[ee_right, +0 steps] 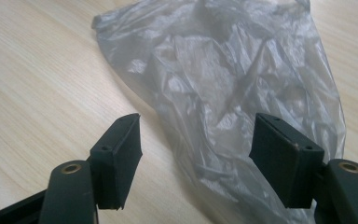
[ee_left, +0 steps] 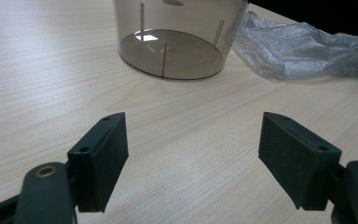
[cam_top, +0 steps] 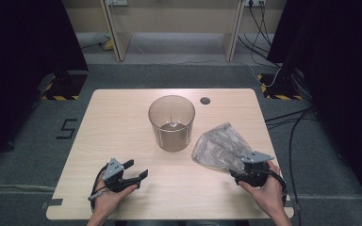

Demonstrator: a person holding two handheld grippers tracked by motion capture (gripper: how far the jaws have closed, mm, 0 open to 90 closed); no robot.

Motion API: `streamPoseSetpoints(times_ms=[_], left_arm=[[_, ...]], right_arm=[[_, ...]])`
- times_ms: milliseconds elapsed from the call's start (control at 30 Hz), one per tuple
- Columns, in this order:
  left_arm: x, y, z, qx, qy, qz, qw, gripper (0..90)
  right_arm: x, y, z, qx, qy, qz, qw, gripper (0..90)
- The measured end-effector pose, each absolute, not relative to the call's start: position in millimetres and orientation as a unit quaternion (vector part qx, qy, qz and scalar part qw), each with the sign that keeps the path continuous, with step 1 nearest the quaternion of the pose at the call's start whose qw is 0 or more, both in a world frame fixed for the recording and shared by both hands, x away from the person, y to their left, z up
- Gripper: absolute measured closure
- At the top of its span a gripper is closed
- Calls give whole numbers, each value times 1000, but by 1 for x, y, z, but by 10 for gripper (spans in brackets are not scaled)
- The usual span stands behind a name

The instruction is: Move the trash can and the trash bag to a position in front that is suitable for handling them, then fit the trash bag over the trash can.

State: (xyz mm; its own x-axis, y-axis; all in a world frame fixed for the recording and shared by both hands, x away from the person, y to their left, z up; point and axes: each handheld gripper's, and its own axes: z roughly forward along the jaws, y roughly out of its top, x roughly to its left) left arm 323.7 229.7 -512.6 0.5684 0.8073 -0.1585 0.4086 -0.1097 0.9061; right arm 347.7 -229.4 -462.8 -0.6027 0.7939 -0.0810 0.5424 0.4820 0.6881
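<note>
Black rubber pads of the right gripper [ee_right: 196, 163] stand wide apart, clamped on nothing, with the crumpled clear plastic bag [ee_right: 242, 93] lying directly ahead; its near end already sits between the jaws, its long axis running away from them toward the translucent brown bin [cam_top: 171, 122]. The left gripper [cam_top: 134, 175], jaws likewise spread and empty, hovers over bare wooden table [cam_top: 113, 132], well apart from the bag. The right hand is plainly nearer; closing there should catch the film.
</note>
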Motion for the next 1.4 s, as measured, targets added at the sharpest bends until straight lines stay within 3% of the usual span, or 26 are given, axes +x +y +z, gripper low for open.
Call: streamPoseSetpoints(times_ms=[333, 733, 1400], left_arm=[[325, 228, -513, 719, 423, 196, 516, 229], [333, 231, -513, 712, 425, 205, 520, 230], [327, 230, -510, 711, 421, 208, 523, 226]], right_arm=[[364, -214, -456, 364, 856, 311, 195, 324], [359, -228, -458, 396, 838, 315, 203, 323], [385, -197, -471, 339, 881, 283, 169, 293]])
